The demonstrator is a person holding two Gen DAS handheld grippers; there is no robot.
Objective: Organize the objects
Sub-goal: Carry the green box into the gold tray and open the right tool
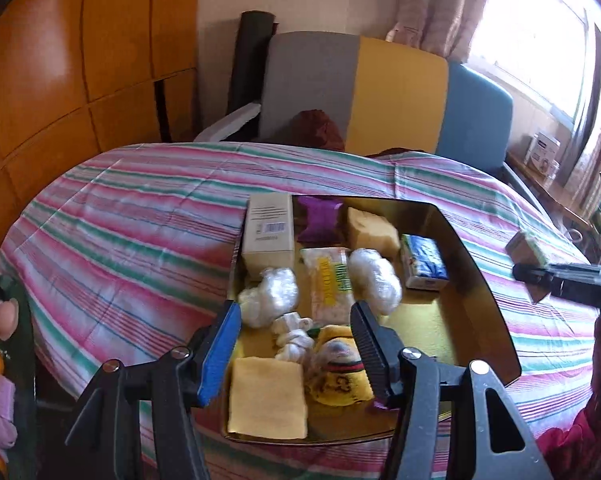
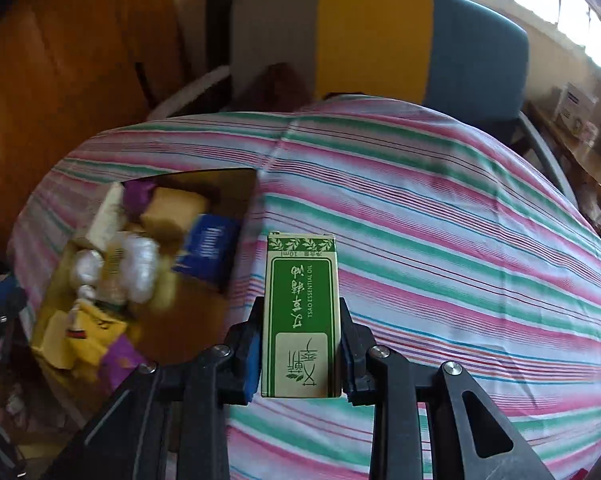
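A gold tray (image 1: 472, 280) lies on the striped bedcover and holds several items: a beige box (image 1: 268, 234), a blue packet (image 1: 424, 262), a yellow cloth (image 1: 266, 398), clear wrapped bundles, a yellow sock. My left gripper (image 1: 296, 344) is open and empty, hovering over the tray's near end. My right gripper (image 2: 300, 344) is shut on a green essential-oil box (image 2: 300, 312), held above the bedcover to the right of the tray (image 2: 220, 178). The right gripper and its box show at the right edge of the left wrist view (image 1: 540, 264).
The striped bedcover (image 2: 440, 220) stretches wide to the right of the tray. A grey, yellow and blue chair (image 1: 380, 88) stands behind the bed. A wooden wardrobe (image 1: 60, 80) is at the left. Toys (image 1: 0, 360) lie at the left edge.
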